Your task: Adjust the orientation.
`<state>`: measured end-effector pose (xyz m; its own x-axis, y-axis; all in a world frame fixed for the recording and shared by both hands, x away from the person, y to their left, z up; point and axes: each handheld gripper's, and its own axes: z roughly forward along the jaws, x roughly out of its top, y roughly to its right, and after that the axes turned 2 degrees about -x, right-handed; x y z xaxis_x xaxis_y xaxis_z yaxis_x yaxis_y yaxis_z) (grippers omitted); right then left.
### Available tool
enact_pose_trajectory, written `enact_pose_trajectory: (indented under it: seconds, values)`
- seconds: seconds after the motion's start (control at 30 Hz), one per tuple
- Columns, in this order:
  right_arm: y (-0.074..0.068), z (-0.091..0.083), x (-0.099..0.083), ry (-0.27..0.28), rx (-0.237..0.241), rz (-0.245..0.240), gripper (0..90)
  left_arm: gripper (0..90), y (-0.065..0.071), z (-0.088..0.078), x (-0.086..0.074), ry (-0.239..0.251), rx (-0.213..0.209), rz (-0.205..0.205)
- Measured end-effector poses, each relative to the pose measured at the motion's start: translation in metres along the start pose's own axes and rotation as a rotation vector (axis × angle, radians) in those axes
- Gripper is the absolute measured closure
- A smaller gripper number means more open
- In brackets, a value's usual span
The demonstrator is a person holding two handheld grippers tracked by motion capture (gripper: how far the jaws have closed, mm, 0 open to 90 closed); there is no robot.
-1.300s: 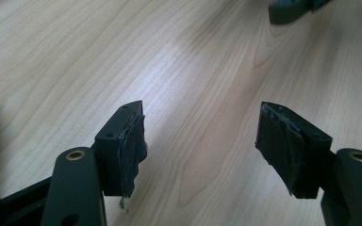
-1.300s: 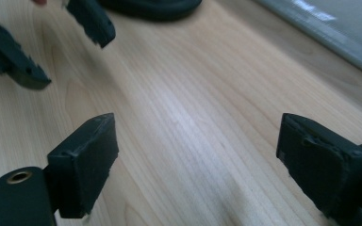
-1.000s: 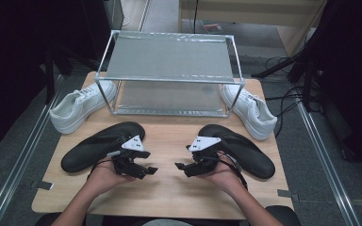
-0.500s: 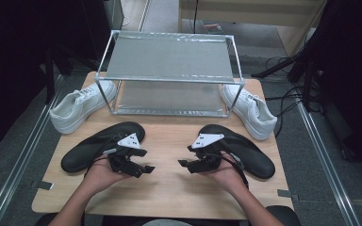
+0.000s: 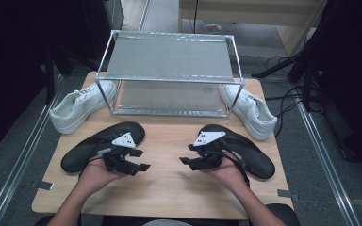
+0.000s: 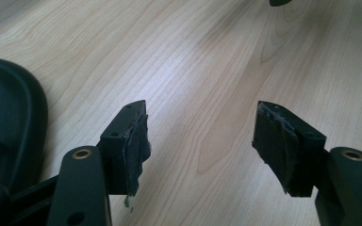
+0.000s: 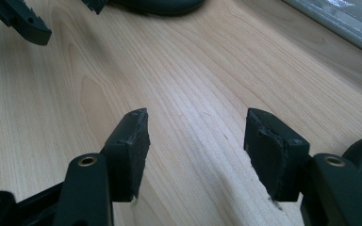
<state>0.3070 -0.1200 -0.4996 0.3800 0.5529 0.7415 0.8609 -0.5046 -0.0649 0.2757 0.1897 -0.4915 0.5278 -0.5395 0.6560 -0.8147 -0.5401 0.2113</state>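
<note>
Two black shoes lie on the wooden table (image 5: 165,190): the left black shoe (image 5: 82,153) and the right black shoe (image 5: 252,153). My left gripper (image 5: 140,160) hovers just right of the left shoe's toe. My right gripper (image 5: 187,154) is just left of the other shoe, and the two face each other. Both have just been closing a little and still stand open, with only bare wood between the pads of the left gripper (image 6: 200,113) and the right gripper (image 7: 196,117). The left shoe's rim (image 6: 9,117) shows beside my left jaw.
A two-shelf metal rack (image 5: 169,59) stands at the back of the table. A white shoe (image 5: 75,108) lies at its left end and another white shoe (image 5: 252,110) at its right end. Dark furniture and cables surround the table.
The jaws of both grippers stand slightly narrower than before. The hands have hardly moved, and nothing was picked up.
</note>
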Motion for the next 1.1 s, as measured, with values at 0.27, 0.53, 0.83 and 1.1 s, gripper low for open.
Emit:
enact_pose_trajectory:
  seconds: [0.27, 0.53, 0.83, 1.1]
  values:
    - [0.001, 0.004, 0.003, -0.012, 0.010, -0.007, 42.8, 39.2, -0.002, -0.007, -0.005, 0.005, 0.016, -0.031]
    - [0.001, 0.008, 0.004, -0.022, 0.029, -0.014, 43.1, 40.4, -0.006, -0.015, -0.011, 0.014, 0.027, -0.067]
    - [0.001, 0.012, 0.006, -0.029, 0.039, -0.021, 43.3, 41.8, -0.011, -0.025, -0.018, 0.015, 0.043, -0.089]
    - [0.000, 0.016, 0.009, -0.036, 0.048, -0.029, 43.3, 42.6, -0.016, -0.033, -0.026, 0.022, 0.059, -0.124]
